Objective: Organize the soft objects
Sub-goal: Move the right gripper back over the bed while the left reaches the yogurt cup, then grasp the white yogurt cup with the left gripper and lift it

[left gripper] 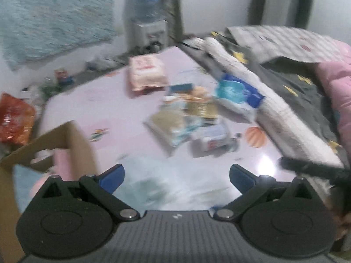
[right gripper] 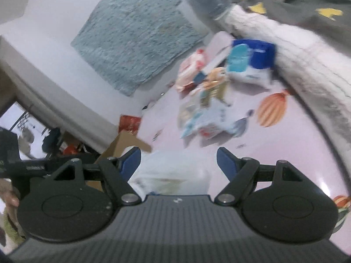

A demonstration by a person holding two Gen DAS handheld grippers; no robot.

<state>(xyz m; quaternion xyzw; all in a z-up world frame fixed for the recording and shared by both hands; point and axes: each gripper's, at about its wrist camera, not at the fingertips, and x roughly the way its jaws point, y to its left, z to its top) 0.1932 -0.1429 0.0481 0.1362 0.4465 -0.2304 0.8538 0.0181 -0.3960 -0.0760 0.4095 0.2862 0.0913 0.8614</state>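
Note:
A heap of soft packets (left gripper: 193, 118) lies on the pink play mat (left gripper: 105, 100), with a blue and white pack (left gripper: 239, 96) and a pink and red pack (left gripper: 147, 74) beside it. My left gripper (left gripper: 176, 177) is open above a blurred clear plastic bag (left gripper: 158, 182), its pads apart from it. In the right wrist view the same heap (right gripper: 206, 114) and blue pack (right gripper: 250, 59) lie ahead. My right gripper (right gripper: 178, 162) stands open; a clear plastic bag (right gripper: 173, 175) lies between the fingers, and the pads do not press on it.
An open cardboard box (left gripper: 65, 142) holding something pink stands at the mat's left edge, also seen low as the box (right gripper: 129, 144). An orange bag (left gripper: 15, 120), a blue rug (right gripper: 136, 35), a water dispenser (left gripper: 147, 15) and a mattress edge (left gripper: 274, 109) ring the mat.

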